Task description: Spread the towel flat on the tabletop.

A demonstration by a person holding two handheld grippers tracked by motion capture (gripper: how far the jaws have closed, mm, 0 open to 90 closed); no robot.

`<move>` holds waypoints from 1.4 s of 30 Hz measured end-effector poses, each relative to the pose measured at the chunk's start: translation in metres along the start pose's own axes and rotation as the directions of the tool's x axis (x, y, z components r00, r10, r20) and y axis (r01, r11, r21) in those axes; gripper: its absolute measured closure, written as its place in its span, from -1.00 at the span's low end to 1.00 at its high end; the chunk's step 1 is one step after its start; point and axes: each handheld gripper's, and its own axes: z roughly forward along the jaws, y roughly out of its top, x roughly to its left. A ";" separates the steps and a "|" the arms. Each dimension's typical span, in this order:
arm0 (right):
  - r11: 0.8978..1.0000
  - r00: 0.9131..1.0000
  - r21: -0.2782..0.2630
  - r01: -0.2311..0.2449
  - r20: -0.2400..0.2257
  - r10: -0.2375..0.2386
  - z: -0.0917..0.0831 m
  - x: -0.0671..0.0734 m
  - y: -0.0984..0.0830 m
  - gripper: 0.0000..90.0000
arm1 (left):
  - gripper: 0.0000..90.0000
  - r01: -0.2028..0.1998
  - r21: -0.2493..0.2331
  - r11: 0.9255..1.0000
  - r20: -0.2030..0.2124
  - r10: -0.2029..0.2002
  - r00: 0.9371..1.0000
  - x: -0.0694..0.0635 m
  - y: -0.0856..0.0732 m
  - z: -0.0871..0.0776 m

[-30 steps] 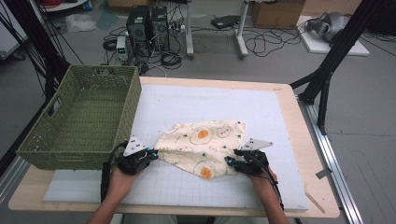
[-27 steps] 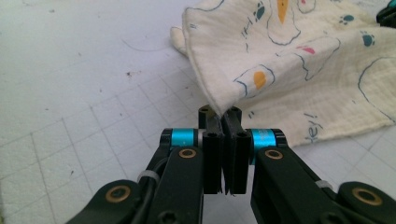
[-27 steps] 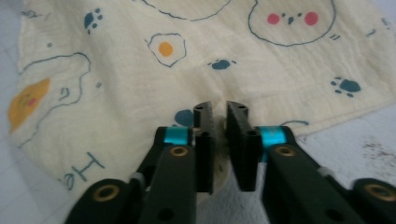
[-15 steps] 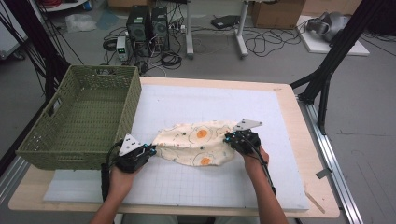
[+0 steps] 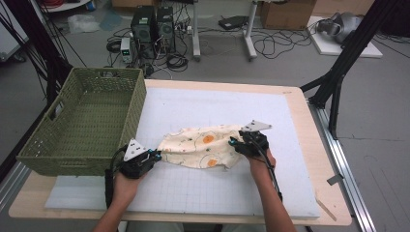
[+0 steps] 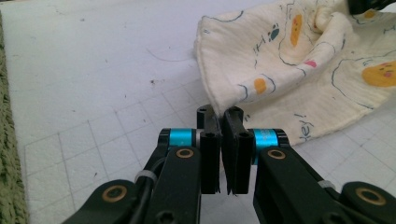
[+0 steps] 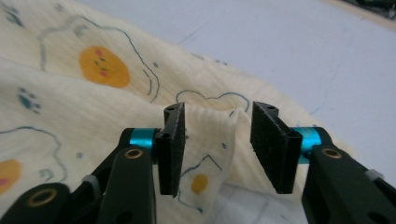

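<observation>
A cream cloth printed with fried eggs lies bunched on the white gridded mat. My left gripper sits at its left corner, and in the left gripper view the jaws are shut on the cloth's edge. At the cloth's right end is my right gripper. Its jaws have just been opening. In the right gripper view they stand apart with a loose fold of the cloth between them, not pressed by either pad.
A green woven basket stands on the table's left side, close to my left hand. The mat's far half and right side are bare. Cables and computer boxes lie on the floor beyond the table.
My right gripper carried the cloth's right end away from the front edge, bunching the cloth narrower, and has since let go. My left gripper stayed put.
</observation>
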 end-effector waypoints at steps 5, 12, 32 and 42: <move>0.993 0.996 -0.101 -0.063 -0.076 0.055 -0.036 -0.005 -0.012 0.11 | 0.89 -0.001 0.001 1.000 0.000 0.001 1.000 0.001 0.000 0.000; 0.993 0.987 -0.105 -0.050 -0.159 0.033 -0.064 0.008 -0.043 0.33 | 0.88 0.004 -0.004 1.000 0.009 -0.004 1.000 0.001 0.000 0.000; 0.990 0.962 0.071 0.125 -0.253 -0.103 -0.026 0.053 -0.041 0.89 | 0.88 0.014 -0.007 1.000 0.021 -0.014 1.000 0.001 0.000 -0.001; 0.992 0.972 0.088 0.087 -0.225 -0.066 -0.090 0.018 -0.083 0.89 | 0.81 0.022 0.013 1.000 0.107 -0.024 0.994 -0.014 0.000 -0.006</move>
